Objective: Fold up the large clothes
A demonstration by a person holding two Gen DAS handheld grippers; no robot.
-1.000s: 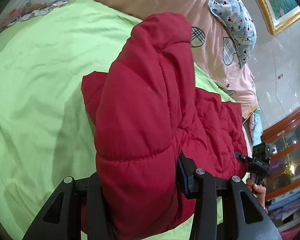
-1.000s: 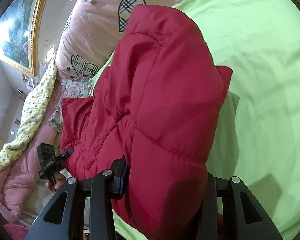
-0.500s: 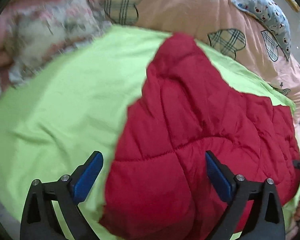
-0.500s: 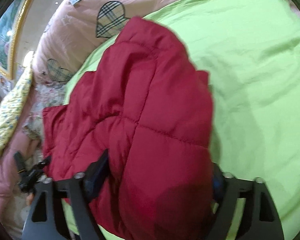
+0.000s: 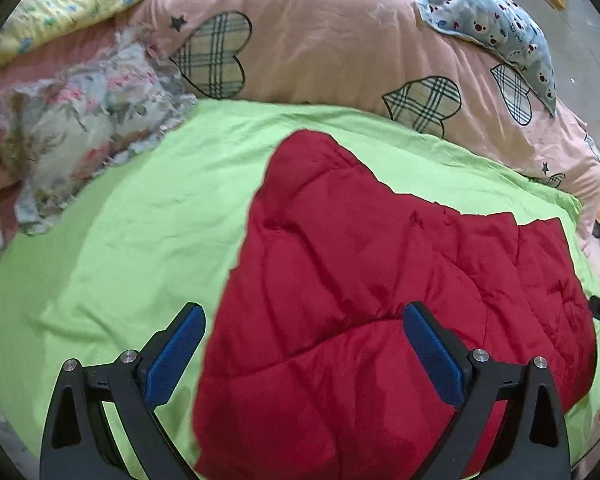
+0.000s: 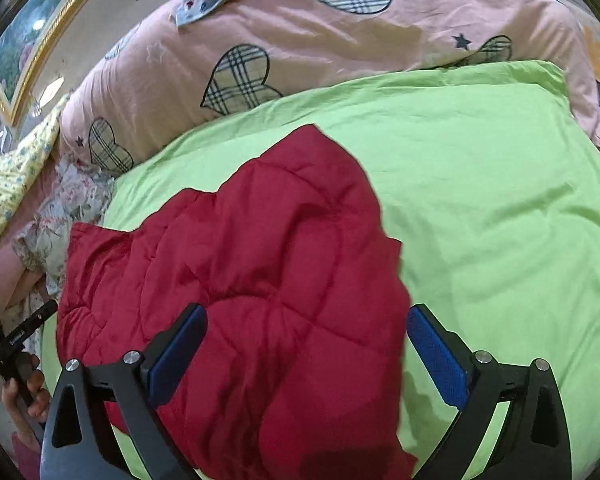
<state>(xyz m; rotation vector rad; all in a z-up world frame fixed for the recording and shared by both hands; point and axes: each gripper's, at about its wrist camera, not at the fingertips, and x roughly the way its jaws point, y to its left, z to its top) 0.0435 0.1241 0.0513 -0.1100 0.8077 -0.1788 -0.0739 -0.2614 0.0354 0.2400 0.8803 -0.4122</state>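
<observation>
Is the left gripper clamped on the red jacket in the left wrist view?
No: the left gripper is open, its blue pads spread wide apart over the red jacket, which lies on the green sheet.

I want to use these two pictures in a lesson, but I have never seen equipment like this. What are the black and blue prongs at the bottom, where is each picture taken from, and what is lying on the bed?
There is no robot here. A person holds a two-finger gripper in each hand, and a fisheye camera on each looks forward along its fingers. One picture comes from the left gripper, the other from the right gripper. The prongs are the jaws with blue pads; both stand wide open and hold nothing. On the green sheet lies a red padded jacket, partly folded. Behind it is a pink quilt with checked hearts.
</observation>
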